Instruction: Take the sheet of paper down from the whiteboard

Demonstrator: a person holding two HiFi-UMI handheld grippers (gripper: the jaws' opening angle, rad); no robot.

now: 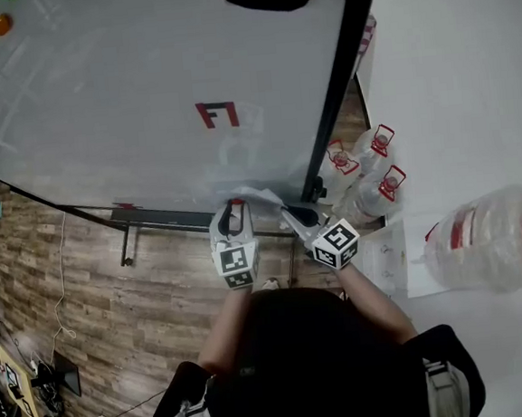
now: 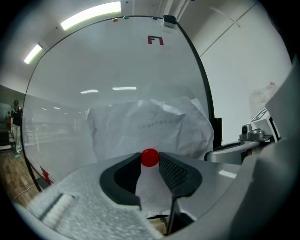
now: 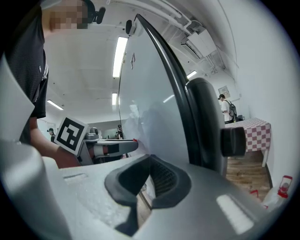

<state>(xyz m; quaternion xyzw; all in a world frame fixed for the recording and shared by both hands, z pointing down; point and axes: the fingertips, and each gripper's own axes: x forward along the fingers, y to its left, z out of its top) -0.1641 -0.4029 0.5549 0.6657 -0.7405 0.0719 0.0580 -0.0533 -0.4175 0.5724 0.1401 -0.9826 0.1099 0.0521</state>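
The paper (image 2: 150,122) hangs crumpled on the board (image 2: 84,75), straight ahead of the left gripper (image 2: 150,163) and spreading above and to both sides of its tips. In the head view the paper (image 1: 258,194) lies between the two grippers, low on the board and close to its black right edge. A red magnet (image 2: 149,157) sits on the paper's lower part, and the left gripper's jaws are clamped on it, one pad against each side. The right gripper (image 3: 149,163) is just right of the left gripper, beside the board's frame (image 3: 176,98). Its jaws are closed, the tips meeting on a thin pale strip that looks like the paper's right edge. Higher on the board, well above both grippers, is a red mark (image 1: 217,114). Jugs (image 1: 366,162) with red caps stand beyond the right gripper, on the floor behind the frame.
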